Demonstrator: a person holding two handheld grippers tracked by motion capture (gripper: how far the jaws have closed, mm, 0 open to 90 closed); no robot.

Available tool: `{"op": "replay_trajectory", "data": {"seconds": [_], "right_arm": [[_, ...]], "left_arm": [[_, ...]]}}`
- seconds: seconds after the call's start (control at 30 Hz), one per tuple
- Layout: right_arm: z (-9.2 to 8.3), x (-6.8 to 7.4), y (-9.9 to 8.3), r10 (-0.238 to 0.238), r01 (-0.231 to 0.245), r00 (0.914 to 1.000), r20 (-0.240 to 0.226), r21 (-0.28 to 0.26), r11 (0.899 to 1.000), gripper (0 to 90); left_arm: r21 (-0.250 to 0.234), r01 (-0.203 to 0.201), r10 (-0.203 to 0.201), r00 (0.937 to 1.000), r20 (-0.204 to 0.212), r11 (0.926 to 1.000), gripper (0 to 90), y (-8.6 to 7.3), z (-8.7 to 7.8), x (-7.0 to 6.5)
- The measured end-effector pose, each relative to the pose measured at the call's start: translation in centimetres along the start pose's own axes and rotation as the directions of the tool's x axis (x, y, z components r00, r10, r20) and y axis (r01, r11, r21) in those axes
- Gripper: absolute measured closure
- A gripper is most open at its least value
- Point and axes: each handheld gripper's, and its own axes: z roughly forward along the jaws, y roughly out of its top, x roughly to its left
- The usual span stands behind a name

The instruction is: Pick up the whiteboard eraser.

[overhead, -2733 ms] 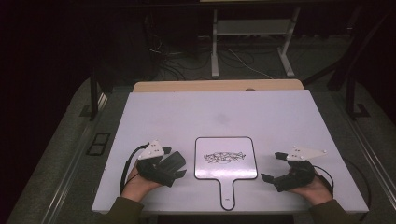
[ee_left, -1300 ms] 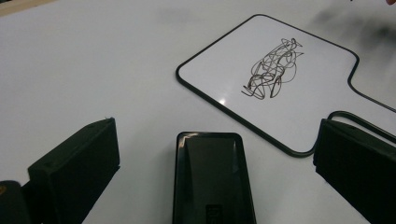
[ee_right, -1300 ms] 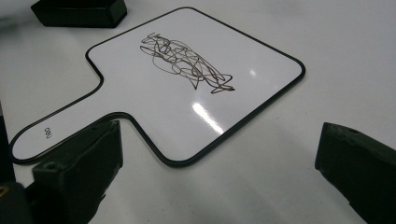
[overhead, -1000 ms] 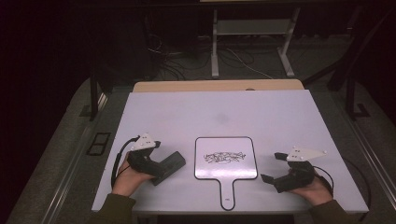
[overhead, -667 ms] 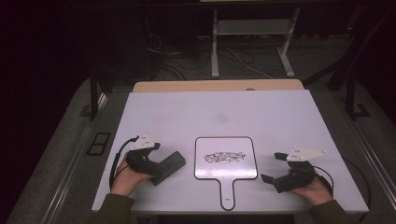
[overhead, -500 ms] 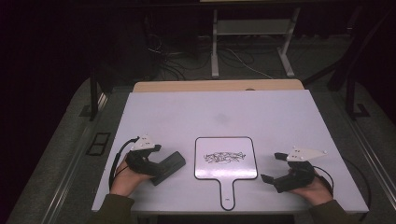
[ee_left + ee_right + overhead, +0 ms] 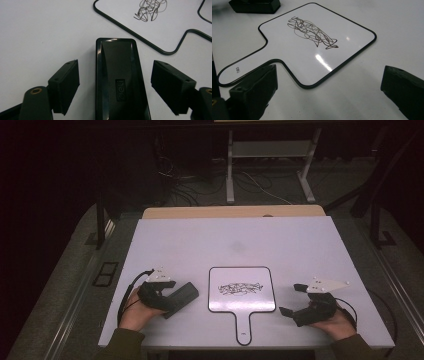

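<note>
Left gripper lay low at the near-left of the table in the high view, its jaws straddling the black eraser, which rested flat just left of the whiteboard. Between eraser and board ran a thin strip of bare table — the two stood apart. The board sat near the front middle, its handle reaching almost to the near edge, a black scribble across its face. Right gripper rested at the near-right, well apart from the board, jaws spread with nothing between them. Beyond the board the table was bare to its far edge, where a tan strip showed.

From the left gripper view, the eraser lay lengthwise between the two pads, a gap of white table showing on each side; the jaws had just been closing around it, but neither pad pressed on it. Its far end stopped short of the board's dark rim, and the scribble showed near the top edge. To the left lay plain open table.

From the right gripper view, the jaws stood wide and held nothing — the left one just beside the board's handle, the right one off to the side over bare table. The board ran away slantwise, scribble in its middle, and the eraser's end lay past its far corner.
</note>
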Motion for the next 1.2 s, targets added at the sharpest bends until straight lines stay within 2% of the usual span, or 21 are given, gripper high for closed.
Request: {"op": "replay_trajectory", "data": {"seconds": [0.23,0.3,0.57,0.77,1.2], "right_arm": [[0.0,0.0,0.0,0.002,-0.002,1.0000,0.002,0.001,1.000,0.0],[0.0,0.0,0.0,0.000,0.000,1.0000,0.004,0.002,1.000,0.0],[0.0,0.0,0.0,-0.001,0.001,1.0000,0.004,0.004,1.000,0.0],[0.0,0.0,0.0,-0.004,0.004,1.0000,0.005,0.003,1.000,0.0],[0.0,0.0,0.0,-0.004,0.004,1.0000,0.005,0.002,1.000,0.0]], "left_arm": [[0.030,-0.003,0.003,1.0000,0.003,0.9996,24.7,0.1,0.2,-0.2],[0.042,-0.017,0.017,0.9999,-0.002,0.9990,25.1,0.1,0.4,-0.3],[0.088,-0.031,0.032,0.9994,-0.011,0.9956,28.1,0.1,0.8,-0.6],[0.101,-0.033,0.035,0.9993,-0.015,0.9943,32.7,0.2,1.0,-0.8],[0.122,-0.034,0.038,0.9988,-0.032,0.9919,35.6,0.1,1.4,-1.0]]}}
